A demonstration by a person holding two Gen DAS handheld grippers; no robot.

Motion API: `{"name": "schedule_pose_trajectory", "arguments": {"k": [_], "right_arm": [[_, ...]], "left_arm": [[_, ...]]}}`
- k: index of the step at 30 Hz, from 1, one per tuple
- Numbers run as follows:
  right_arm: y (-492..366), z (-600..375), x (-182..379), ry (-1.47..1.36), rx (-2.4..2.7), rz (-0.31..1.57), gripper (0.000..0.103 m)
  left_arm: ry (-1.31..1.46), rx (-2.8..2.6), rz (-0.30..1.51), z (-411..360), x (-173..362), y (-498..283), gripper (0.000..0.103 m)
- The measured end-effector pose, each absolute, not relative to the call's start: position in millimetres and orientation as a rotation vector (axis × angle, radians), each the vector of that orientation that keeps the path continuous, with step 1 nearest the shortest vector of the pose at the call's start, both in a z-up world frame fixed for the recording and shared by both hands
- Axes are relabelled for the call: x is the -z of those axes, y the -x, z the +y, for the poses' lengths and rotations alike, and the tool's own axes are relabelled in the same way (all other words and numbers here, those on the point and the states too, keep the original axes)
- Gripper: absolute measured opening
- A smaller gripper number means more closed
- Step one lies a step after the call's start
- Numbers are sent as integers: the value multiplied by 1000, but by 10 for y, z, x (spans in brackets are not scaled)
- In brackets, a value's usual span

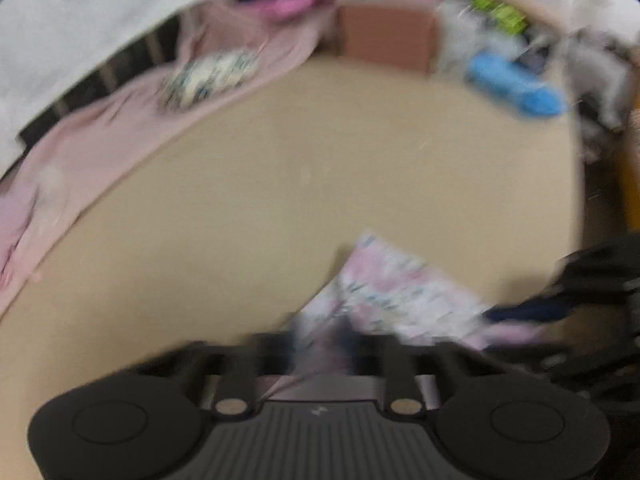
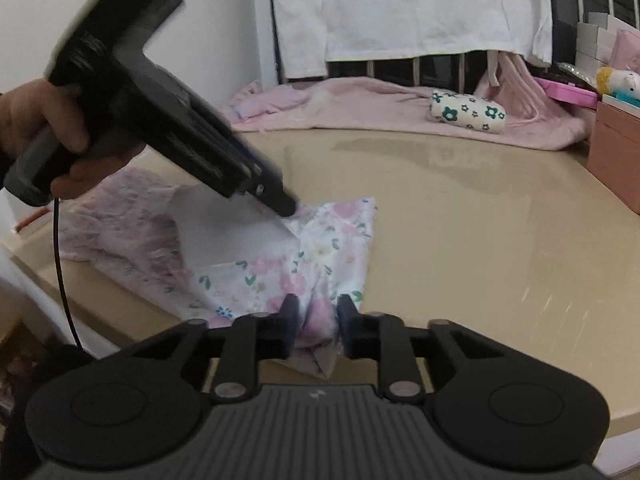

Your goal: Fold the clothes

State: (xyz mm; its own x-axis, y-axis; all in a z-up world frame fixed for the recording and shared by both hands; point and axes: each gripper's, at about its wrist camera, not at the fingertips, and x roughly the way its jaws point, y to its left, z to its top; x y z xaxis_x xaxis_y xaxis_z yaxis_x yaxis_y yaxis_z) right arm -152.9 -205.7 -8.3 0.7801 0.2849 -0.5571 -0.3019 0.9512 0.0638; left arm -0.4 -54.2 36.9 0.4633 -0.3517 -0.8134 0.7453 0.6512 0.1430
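Jaws on the left gripper (image 1: 320,340) stand almost shut in the left wrist view, with a corner of the thin white cotton garment printed with pink flowers (image 1: 400,292) running in between them; the picture is smeared, so I would only say it looks pinched there. Beyond the fingers the garment lies on the smooth beige tabletop (image 1: 280,180), and the dark shape at the right edge is probably the other tool. Far back sit a rumpled pink blanket (image 1: 120,128) and a brown cardboard box (image 1: 384,36).

From the right wrist view, the right gripper (image 2: 318,320) has its jaws a little apart with a bunched pink fold of the same garment (image 2: 320,248) sitting between the fingertips (image 2: 290,308); the cloth fills the gap, so it reads as a light hold on the near edge. The left gripper (image 2: 286,206), carried in a person's hand (image 2: 60,128), comes down steeply and lifts a flap of the garment, whose plain inner side shows underneath. Holding one edge down near the table's rim while the other tool raises a corner suits carrying that flap across for a fold. Most of the garment lies ahead and left of the right fingers, between the two tools.
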Motion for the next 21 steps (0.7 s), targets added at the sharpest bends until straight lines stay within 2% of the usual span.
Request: {"name": "schedule_pose_trajectory", "arguments": {"k": [4,7,10,11,13,15,16,17,19,21], "right_arm": [[1074,-1977,26,214,-335,621,19],[483,-1837,30,379,-324,625,19],[-273,-1630,50,466,-311,617,20],[-535,-1637,50,452,-303,626,21],[-828,-1754,-26,320,-279,675,21],[-860,-1990,-156,131,-287,685,25],[-760,-2150,-232,17,-303,677,36],[-565,-2272,-242,-76,-314,682,42],[-174,-2496,-253,-253,-335,691,42],[206,-2450,-154,-285,-347,695,42]], "left_arm": [[-508,610,784,-435,-267,-98,8],[-382,503,829,-291,-260,-237,9],[-232,437,882,-39,-342,-349,18],[-176,440,891,93,-373,-333,25],[-104,430,910,345,-459,-265,34],[-82,412,884,538,-530,-117,40],[-85,414,870,603,-563,-54,41],[-83,425,859,597,-576,-17,41],[-83,475,831,507,-583,47,41],[-112,532,811,321,-539,76,43]]}}
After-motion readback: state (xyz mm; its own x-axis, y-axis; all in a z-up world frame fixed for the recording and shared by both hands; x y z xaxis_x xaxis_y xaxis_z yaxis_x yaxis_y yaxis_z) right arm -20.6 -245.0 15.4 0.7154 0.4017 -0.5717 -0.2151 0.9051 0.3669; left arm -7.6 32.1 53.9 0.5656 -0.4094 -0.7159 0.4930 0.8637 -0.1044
